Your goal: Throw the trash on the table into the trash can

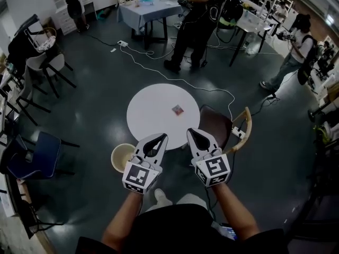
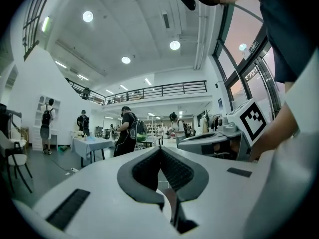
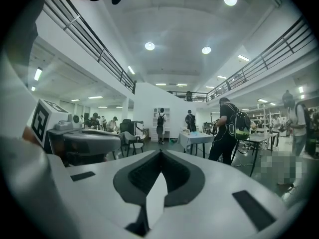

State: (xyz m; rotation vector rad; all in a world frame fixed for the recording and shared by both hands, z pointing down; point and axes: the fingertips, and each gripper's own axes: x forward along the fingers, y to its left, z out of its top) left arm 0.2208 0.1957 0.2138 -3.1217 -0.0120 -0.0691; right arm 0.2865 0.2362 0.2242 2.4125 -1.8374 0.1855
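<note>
A small reddish piece of trash [image 1: 177, 109] lies on the round white table [image 1: 153, 112], right of its centre. The cream trash can [image 1: 121, 156] stands on the floor at the table's near left edge. My left gripper [image 1: 161, 137] and right gripper [image 1: 191, 132] are held side by side just short of the table's near edge, both pointing towards it. Both are shut with nothing between their jaws. In the left gripper view the left gripper [image 2: 160, 149] has its tips together, and the right gripper [image 3: 160, 152] looks the same in its own view. Neither gripper view shows the trash.
A brown chair [image 1: 216, 124] with a wooden armrest stands against the table's right side. A blue chair [image 1: 33, 155] is at the left, and white cables [image 1: 159, 62] run over the dark floor. Beyond the table are a cloth-covered table [image 1: 144, 9] and several people.
</note>
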